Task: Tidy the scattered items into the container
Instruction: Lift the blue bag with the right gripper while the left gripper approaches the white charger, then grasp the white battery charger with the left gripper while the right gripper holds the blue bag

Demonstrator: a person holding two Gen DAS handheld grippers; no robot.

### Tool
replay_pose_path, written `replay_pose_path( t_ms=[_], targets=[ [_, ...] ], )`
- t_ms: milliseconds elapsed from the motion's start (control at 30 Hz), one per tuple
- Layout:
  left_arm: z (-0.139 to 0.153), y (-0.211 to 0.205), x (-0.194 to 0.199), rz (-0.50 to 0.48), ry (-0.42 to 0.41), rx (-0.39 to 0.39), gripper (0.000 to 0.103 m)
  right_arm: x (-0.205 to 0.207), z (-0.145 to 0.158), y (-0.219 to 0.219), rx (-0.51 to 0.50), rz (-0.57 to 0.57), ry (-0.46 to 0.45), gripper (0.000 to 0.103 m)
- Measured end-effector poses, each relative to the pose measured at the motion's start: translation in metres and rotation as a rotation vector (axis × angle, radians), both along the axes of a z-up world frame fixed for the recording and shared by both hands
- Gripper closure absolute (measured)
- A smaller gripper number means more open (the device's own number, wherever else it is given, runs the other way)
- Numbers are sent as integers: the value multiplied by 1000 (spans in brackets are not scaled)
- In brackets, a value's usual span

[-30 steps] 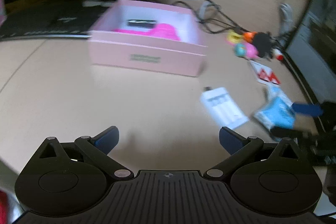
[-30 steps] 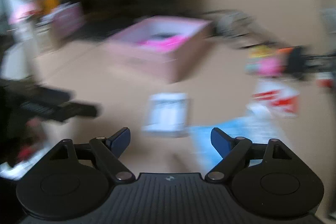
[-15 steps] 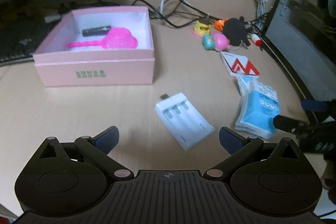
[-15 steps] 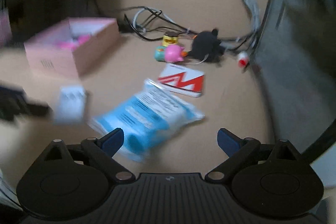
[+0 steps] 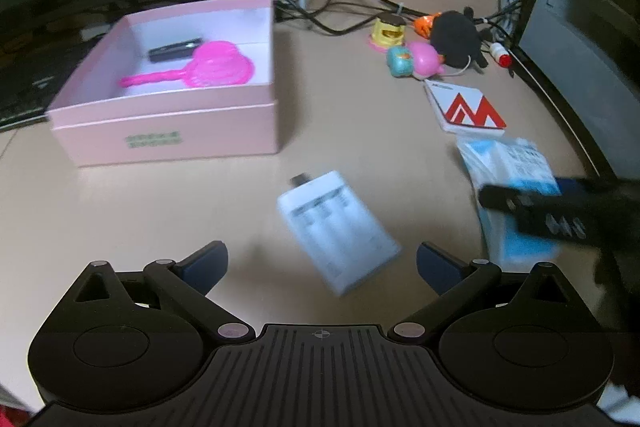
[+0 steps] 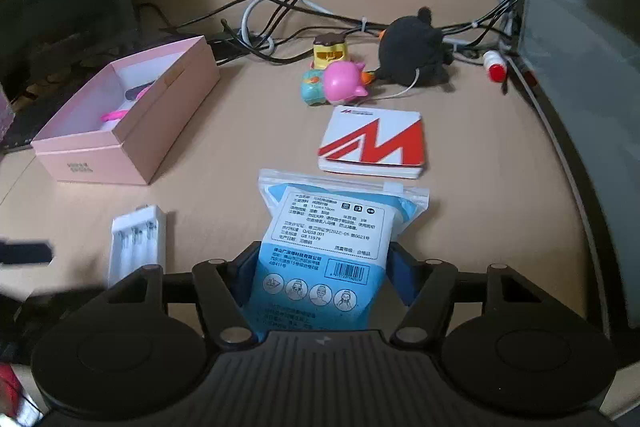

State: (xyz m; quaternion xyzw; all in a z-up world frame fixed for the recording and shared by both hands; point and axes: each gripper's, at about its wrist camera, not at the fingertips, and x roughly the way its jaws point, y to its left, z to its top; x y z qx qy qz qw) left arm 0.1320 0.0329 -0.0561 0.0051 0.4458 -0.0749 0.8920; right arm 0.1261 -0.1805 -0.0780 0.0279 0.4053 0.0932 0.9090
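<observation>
The right tongs [image 6: 322, 275] are closing on the blue pouch [image 6: 336, 227], its long axis pointing away, pink box [image 6: 132, 143] far left; left tongs [image 5: 322, 261] spread, empty.

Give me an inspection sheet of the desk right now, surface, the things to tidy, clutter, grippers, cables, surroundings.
Surface: tan desk, flat, lit.
Job's things: pink box open, holding a pink scoop and a dark bar. Loose: white charger, blue packet, red-and-white card, small toys, black plush.
Clutter: red-capped bottle.
Grippers: left gripper open over the charger, its jaws have just been closing; right gripper has just closed on the blue packet.
Cables: tangle behind the box and toys.
Surroundings: dark case to the right; keyboard to the left.
</observation>
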Motion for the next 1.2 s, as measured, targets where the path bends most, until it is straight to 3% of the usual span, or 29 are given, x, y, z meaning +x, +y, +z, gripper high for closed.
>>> replay_pose_path(
  t_ms=[33, 67, 200, 400, 467, 567, 667, 800, 900, 1000, 1100, 1200],
  targets=[
    [-3, -6, 6, 4, 9, 14, 25, -4, 1, -4, 2, 3, -6, 38],
    [-6, -11, 11, 6, 22, 25, 30, -7, 2, -7, 1, 5, -10, 38],
    [-9, -20, 23, 25, 32, 36, 18, -15, 5, -13, -16, 22, -32, 38],
    [-14, -24, 25, -1, 45, 41, 16, -18, 7, -14, -29, 50, -54, 38],
    [-13, -22, 18, -46, 42, 50, 9, -17, 7, -13, -37, 62, -56, 38],
    [-13, -10, 4, -68, 7, 160, 7, -16, 7, -12, -39, 77, -57, 38],
    [-14, 19, -1, 21, -5, 248, 8, -16, 7, -8, -51, 97, -65, 38],
    [-12, 60, 3, 186, -8, 309, 8, -16, 2, -1, -67, 119, -58, 38],
    [-1, 73, 3, 216, -18, 186, 6, -16, -1, 4, -74, 129, -48, 38],
    [7, 63, 1, 145, -27, 38, 3, -17, -1, 6, -74, 136, -48, 38],
    [5, 35, 7, 105, -46, 34, 3, -16, 0, 7, -76, 141, -53, 37],
    [1, 9, 19, 136, -69, 39, 2, -16, 1, 8, -85, 143, -63, 37]
  ],
)
